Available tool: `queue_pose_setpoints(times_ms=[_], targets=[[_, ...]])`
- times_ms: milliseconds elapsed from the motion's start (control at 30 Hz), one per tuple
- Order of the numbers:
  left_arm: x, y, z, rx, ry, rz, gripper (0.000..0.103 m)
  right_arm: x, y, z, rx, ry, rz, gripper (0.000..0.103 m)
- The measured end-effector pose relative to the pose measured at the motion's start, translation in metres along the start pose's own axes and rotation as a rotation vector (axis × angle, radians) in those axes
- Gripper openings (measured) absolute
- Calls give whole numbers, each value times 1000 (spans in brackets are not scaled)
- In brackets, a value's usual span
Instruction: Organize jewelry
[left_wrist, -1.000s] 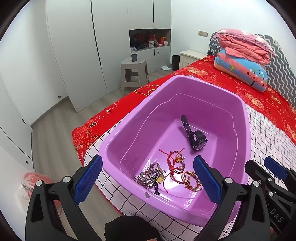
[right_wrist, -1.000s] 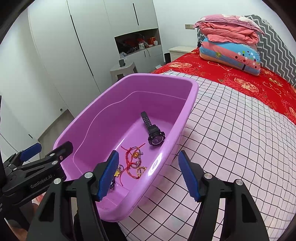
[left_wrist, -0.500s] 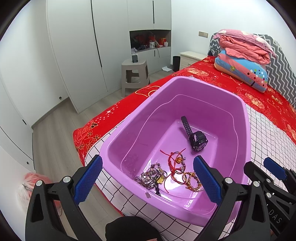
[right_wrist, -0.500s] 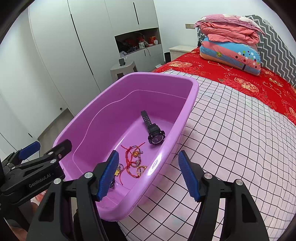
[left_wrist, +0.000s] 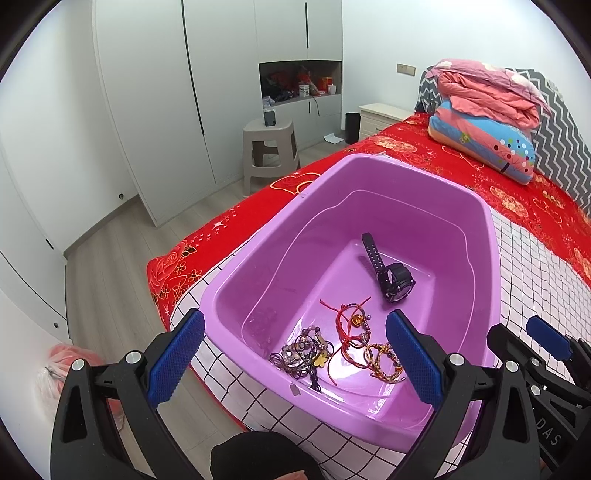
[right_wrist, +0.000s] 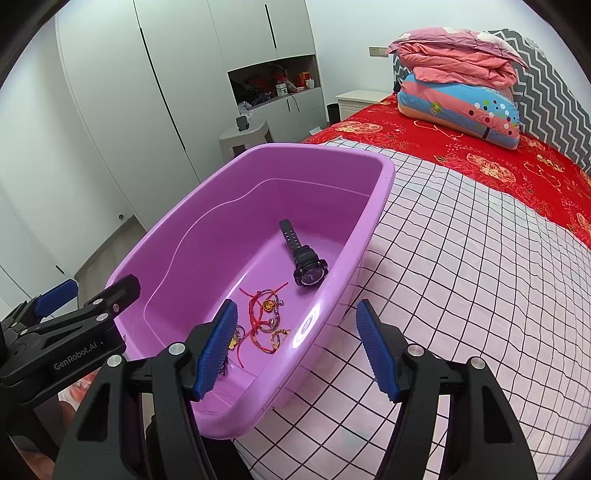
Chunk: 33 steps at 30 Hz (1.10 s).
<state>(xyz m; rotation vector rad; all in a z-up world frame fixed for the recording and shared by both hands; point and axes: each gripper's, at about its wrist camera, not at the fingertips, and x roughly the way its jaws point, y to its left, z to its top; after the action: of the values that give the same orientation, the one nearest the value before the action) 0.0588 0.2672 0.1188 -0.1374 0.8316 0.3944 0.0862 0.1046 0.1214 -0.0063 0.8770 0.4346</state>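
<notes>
Jewelry sits in the near half of a purple tub (left_wrist: 255, 243): a dark beaded tangle (left_wrist: 301, 349) at the near left, red cord bracelets (left_wrist: 351, 325) in the middle, gold ones (left_wrist: 382, 360) at the near right, and a black watch (left_wrist: 391, 277) farther in, apart from the rest. The tub's far half and left floor are bare. It rests on a checked sheet (right_wrist: 480, 277) near the bed's left edge, its near rim close to the mattress corner.

Left gripper (left_wrist: 295, 363) hangs above the near rim, jaws spread wide with nothing between them. Right gripper (right_wrist: 297, 349) has its jaws spread too, straddling the tub's right wall without touching it.

Only the left view shows the beaded tangle fully, plus the floor drop and a stool (left_wrist: 269, 147) left of the bed. The right view shows broad open sheet right of the tub, and a folded quilt stack (right_wrist: 458, 88) far back.
</notes>
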Motion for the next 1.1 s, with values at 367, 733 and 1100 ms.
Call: queue_pose_setpoints(times_ms=[367, 733, 1100], targets=[[1, -2, 0, 1, 3, -5, 97, -2, -2, -2, 0, 2, 1, 64], [3, -2, 0, 1, 17, -24, 97, -1, -2, -1, 1, 3, 0, 64], [2, -3, 0, 2, 8, -18, 97, -2, -4, -6, 5, 4, 2, 64]])
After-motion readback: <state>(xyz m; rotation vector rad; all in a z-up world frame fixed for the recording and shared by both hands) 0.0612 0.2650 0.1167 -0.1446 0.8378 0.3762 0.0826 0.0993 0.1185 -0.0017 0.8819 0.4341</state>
